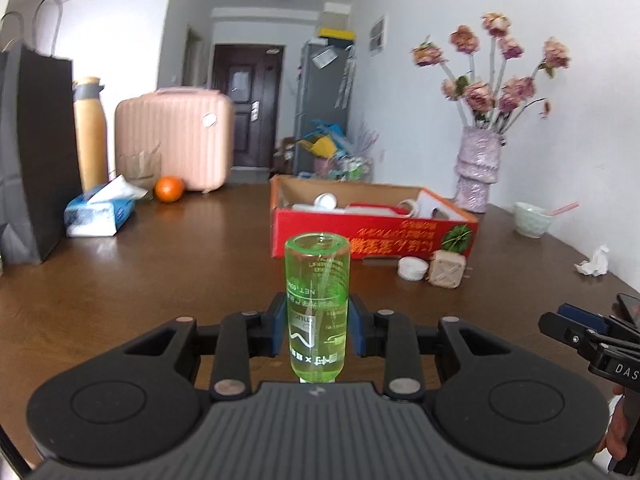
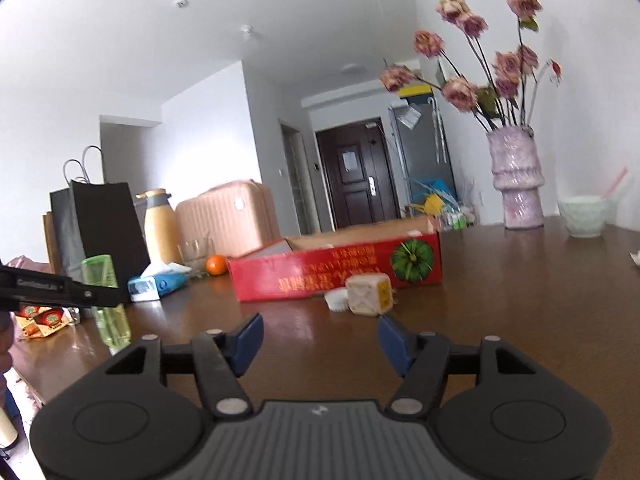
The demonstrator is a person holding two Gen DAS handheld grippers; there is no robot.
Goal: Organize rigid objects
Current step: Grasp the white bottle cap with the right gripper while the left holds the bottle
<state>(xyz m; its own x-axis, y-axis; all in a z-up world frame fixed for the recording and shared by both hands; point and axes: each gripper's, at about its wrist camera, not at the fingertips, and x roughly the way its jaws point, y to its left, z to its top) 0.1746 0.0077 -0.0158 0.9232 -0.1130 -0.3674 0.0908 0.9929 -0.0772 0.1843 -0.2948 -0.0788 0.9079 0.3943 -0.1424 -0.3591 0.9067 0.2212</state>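
My left gripper is shut on a clear green plastic bottle, held bottom-up above the brown table; the bottle also shows in the right wrist view. A red cardboard box with several white items inside lies ahead. A beige cube and a white round lid rest in front of the box. My right gripper is open and empty, low over the table, facing the cube and lid. It also shows at the right edge of the left wrist view.
A black paper bag, tissue pack, orange, yellow flask and pink suitcase stand at the left. A flower vase, pale green bowl and crumpled tissue are at the right.
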